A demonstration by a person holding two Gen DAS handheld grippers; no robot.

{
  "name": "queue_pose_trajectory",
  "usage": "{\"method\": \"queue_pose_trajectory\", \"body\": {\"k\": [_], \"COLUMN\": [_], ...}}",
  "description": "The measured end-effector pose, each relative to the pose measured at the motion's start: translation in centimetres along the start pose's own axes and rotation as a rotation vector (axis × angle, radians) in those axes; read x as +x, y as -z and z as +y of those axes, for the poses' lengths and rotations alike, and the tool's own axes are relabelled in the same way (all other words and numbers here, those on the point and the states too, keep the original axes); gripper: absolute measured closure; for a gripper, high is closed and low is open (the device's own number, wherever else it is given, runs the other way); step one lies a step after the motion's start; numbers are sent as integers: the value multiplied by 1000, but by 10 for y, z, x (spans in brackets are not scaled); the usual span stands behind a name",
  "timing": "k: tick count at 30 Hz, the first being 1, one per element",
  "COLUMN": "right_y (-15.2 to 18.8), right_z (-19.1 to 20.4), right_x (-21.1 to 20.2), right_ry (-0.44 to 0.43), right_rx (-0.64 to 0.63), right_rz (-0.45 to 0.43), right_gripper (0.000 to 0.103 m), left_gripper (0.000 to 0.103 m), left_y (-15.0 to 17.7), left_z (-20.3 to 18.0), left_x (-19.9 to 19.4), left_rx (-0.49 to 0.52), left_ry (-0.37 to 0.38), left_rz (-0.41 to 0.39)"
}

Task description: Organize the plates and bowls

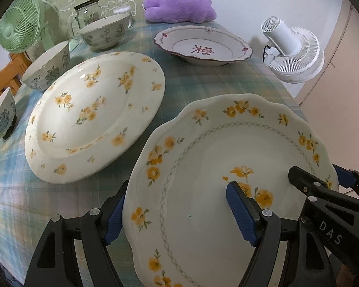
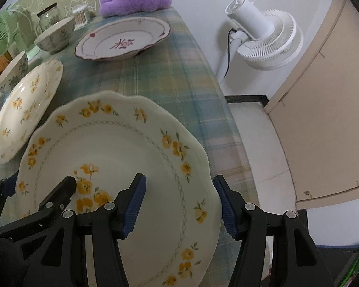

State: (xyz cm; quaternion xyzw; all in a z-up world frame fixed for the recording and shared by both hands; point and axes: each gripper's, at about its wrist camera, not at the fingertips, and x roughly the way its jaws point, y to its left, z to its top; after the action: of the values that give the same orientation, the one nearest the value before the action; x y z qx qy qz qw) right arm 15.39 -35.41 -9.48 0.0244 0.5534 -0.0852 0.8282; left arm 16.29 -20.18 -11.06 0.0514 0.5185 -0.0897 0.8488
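Right gripper (image 2: 179, 205) straddles the scalloped plate's (image 2: 122, 148) right rim, jaws apart; left gripper (image 2: 39, 189) spans its left rim.

Purple plush (image 1: 179, 6), white fan (image 2: 265, 40)

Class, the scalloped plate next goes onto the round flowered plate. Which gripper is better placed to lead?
Left, probably. The left gripper straddles the scalloped plate rim nearest the round flowered plate; the right gripper is on the far side.
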Motion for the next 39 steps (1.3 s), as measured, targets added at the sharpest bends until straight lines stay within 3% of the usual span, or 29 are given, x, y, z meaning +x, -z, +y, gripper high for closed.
{"method": "queue_pose_trajectory", "body": {"k": [6,9,11,18,28,32,39], "right_y": [1,2,2,2,1,-5,-9], "right_z": [-3,-3,-4,11,72,101,146], "right_x": [-1,-9,-17,-50,-91,-101,-114], "right_ry": [-20,9,31,22,19,-21,-18], "right_rx": [12,17,33,51,66,67,72], "right_rz": [16,3,-4,-68,-180,-205,-239], "right_gripper": [40,33,23,19,19,19,19], "left_gripper": [21,14,8,0,0,0,0], "left_y": [-2,-2,-1,-6,-11,-13,-21], "left_z": [4,10,16,44,109,134,163], "left_x": [-2,-8,-13,-43,-69,-76,-90], "left_rx": [-3,-8,-14,-14,-8,-2,38], "left_ry": [23,37,48,60,71,39,26], "left_rz": [5,-2,-8,-67,-115,-128,-183]}}
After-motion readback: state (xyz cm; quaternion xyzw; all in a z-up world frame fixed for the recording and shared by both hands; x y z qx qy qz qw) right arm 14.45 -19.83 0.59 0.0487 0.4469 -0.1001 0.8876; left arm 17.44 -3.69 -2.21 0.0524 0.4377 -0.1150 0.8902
